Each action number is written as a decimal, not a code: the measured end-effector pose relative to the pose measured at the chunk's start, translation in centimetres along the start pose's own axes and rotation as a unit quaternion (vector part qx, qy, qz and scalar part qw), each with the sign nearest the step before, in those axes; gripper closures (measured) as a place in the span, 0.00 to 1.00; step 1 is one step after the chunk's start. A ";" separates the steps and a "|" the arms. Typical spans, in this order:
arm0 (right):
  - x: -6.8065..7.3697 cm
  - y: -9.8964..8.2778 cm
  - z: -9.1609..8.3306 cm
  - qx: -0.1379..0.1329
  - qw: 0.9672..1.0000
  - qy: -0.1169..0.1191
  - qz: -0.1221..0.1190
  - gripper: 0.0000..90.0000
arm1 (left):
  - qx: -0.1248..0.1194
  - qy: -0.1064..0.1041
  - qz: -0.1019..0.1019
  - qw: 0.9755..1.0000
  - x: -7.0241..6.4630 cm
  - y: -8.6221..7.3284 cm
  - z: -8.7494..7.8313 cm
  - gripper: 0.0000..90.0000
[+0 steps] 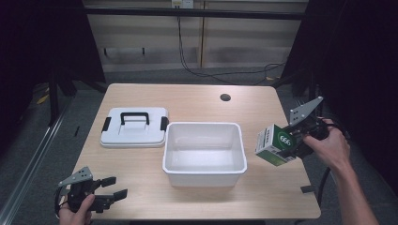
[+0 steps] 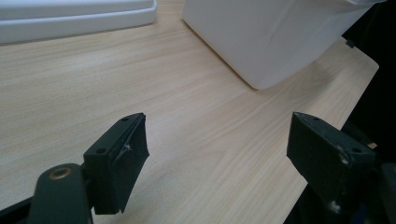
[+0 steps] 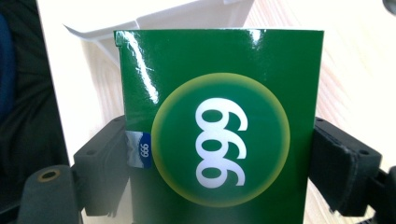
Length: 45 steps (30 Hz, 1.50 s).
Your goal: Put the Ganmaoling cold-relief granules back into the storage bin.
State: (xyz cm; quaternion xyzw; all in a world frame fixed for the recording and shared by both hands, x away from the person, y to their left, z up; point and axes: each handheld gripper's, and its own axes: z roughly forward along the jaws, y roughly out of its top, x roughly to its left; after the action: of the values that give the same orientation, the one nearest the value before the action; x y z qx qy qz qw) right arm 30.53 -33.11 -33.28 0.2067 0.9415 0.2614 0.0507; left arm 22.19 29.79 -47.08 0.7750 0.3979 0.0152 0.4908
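Note:
A green box point(image 1: 276, 145) printed with "999" hangs above the table just right of the white tub point(image 1: 204, 165). My right gripper point(image 1: 300, 140) is shut on the green box point(image 3: 219, 126), one jaw pressed on each side. The tub stands empty in the middle of the table. Its white lid with black handle point(image 1: 134, 126) lies flat to the tub's left. At the front left corner my left gripper point(image 1: 112, 190) is open above bare wood, jaws wide apart point(image 2: 219, 154), with the tub's near corner point(image 2: 266, 42) ahead.
The wooden table point(image 1: 141, 168) has a round cable hole point(image 1: 225, 97) at the back. Its front edge lies right below my left gripper. Dark floor and cables lie beyond the table.

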 end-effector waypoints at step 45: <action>0.5 4.6 -3.4 -0.140 0.989 -0.010 -0.041 0.18 | -0.005 -0.001 0.001 1.000 0.1 0.2 0.0 0.23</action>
State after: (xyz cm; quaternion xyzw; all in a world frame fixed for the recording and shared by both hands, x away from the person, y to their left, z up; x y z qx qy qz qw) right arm 31.08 -30.96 -28.02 0.1614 0.9028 0.3859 0.0997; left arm 22.34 29.76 -47.00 0.7732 0.3965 0.0170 0.4947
